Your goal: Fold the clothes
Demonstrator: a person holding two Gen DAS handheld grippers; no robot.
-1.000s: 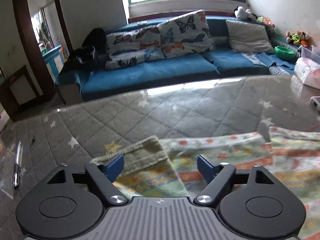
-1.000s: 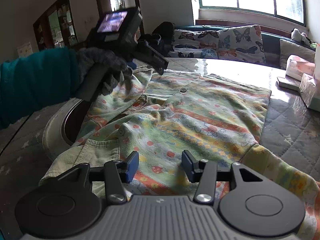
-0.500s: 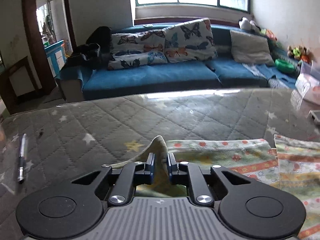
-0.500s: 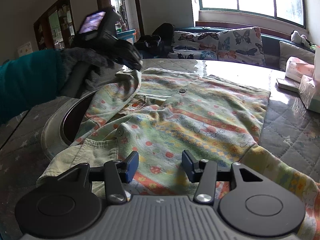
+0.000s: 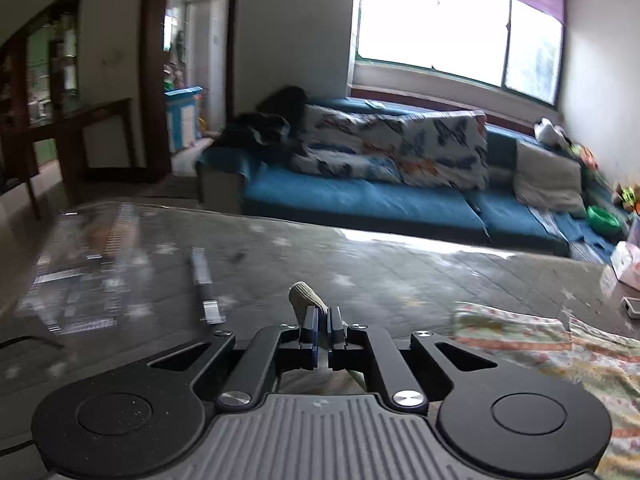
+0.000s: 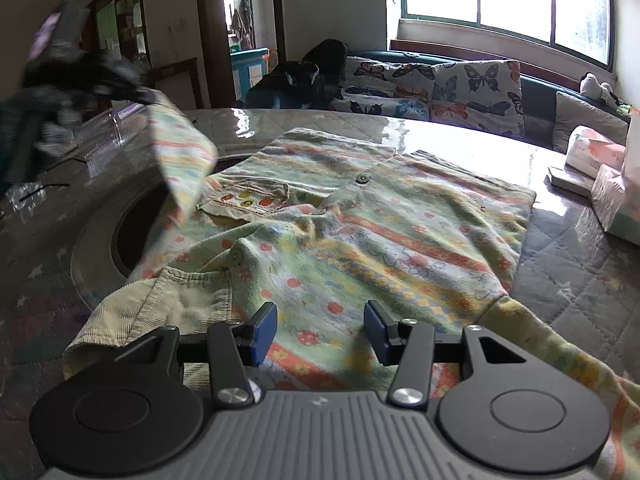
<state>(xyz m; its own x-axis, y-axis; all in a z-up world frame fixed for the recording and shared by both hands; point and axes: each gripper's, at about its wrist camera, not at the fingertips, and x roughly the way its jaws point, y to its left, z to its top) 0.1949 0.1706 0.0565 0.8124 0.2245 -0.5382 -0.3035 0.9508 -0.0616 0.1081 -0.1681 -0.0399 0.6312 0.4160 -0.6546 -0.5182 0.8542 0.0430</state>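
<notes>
- Two blue-padded fingers of the left tongs (image 5: 322,320) are pressed together on a beige ribbed cuff (image 5: 306,298) of the garment, which pokes up just beyond the tips, in the left wrist view.
- Right of those tongs, the pastel striped, dotted cotton shirt (image 5: 560,344) lies on the grey quilted, star-printed table (image 5: 400,280) under a glossy clear cover.
- Behind the table stands a blue sofa (image 5: 360,200) with butterfly-print cushions (image 5: 400,148); this view is blurred.
- From the right wrist view, the right tongs (image 6: 320,330) are spread wide, hovering low over the near edge of the shirt (image 6: 380,232), pinching nothing.
- Most of the shirt lies flat on the table (image 6: 580,264), with a ribbed beige cuff (image 6: 160,308) just left of the right tongs.
- At far left, the blurred left tongs (image 6: 132,94) hold one sleeve (image 6: 180,160) lifted clear of the table.
- Tissue packs (image 6: 596,152) sit at the table's far right edge.
</notes>
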